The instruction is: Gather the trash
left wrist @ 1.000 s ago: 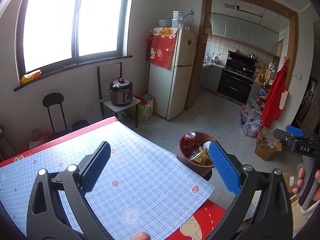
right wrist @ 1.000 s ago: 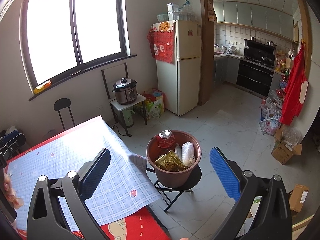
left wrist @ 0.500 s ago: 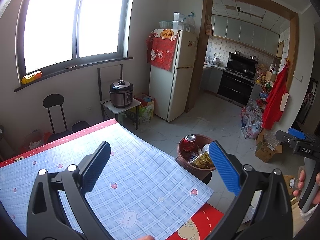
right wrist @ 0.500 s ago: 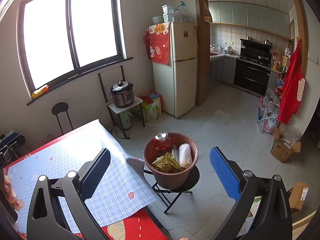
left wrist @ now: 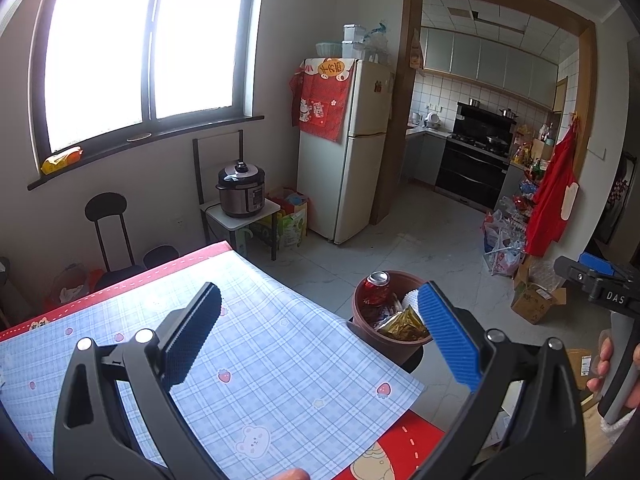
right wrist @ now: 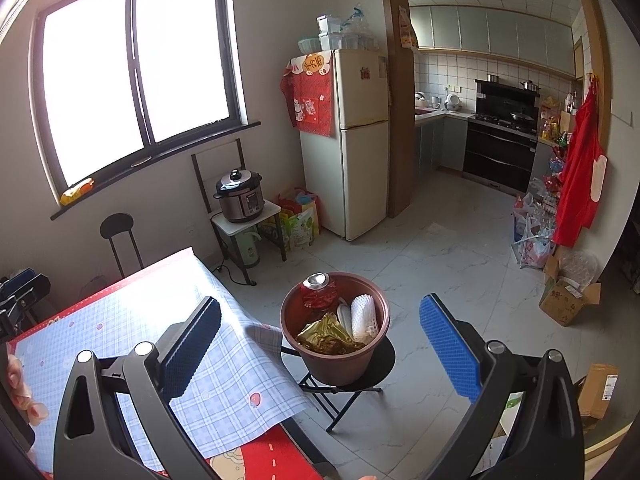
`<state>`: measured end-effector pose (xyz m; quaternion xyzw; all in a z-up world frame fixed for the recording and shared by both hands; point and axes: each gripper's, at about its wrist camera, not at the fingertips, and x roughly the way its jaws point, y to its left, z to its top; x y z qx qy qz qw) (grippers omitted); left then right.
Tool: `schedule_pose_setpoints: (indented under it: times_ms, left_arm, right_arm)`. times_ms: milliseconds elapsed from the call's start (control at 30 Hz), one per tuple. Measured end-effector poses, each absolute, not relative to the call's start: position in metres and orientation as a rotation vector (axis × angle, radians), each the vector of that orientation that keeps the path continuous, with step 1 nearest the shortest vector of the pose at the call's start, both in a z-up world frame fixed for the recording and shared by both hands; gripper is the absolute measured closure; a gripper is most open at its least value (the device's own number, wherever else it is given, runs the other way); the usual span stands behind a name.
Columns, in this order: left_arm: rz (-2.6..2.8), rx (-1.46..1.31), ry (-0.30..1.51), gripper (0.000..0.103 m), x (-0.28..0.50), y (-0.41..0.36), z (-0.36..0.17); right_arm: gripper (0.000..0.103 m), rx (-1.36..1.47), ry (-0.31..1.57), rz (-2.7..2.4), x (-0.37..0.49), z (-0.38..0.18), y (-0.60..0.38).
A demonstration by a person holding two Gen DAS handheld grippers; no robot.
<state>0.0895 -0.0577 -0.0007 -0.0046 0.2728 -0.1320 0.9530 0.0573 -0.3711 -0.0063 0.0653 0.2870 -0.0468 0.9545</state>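
Both tools are empty: the left gripper [left wrist: 318, 334] has its jaws spread wide over the blue plaid tablecloth [left wrist: 280, 368] in the lower middle of its frame, and the right gripper [right wrist: 320, 346] is just as wide apart, framing the brown trash bucket [right wrist: 335, 364] at lower centre. The bucket sits on a small black folding stool [right wrist: 348, 390] just beside the table corner, probably so trash can be dropped straight off the edge. It already holds a red soda can [right wrist: 318, 290], a gold foil wrapper [right wrist: 326, 336] and white foam netting [right wrist: 364, 316], so the collecting looks close to done; no trash shows on the visible cloth. At upper centre stands a cream refrigerator [right wrist: 356, 140], left of it a pressure cooker [right wrist: 239, 196] on a side table, and cardboard boxes [right wrist: 568, 300] at the right edge; nothing blocks the bucket's mouth
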Motion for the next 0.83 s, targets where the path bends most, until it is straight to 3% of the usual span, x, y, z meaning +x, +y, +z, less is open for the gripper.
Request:
schedule_pose_setpoints:
  times_ms: [833]
  left_arm:
    - [-0.211, 0.019, 0.580, 0.006, 0.100, -0.072, -0.001]
  right_arm:
    - [0.006, 0.171, 0.609, -0.054, 0.082, -0.021, -0.389]
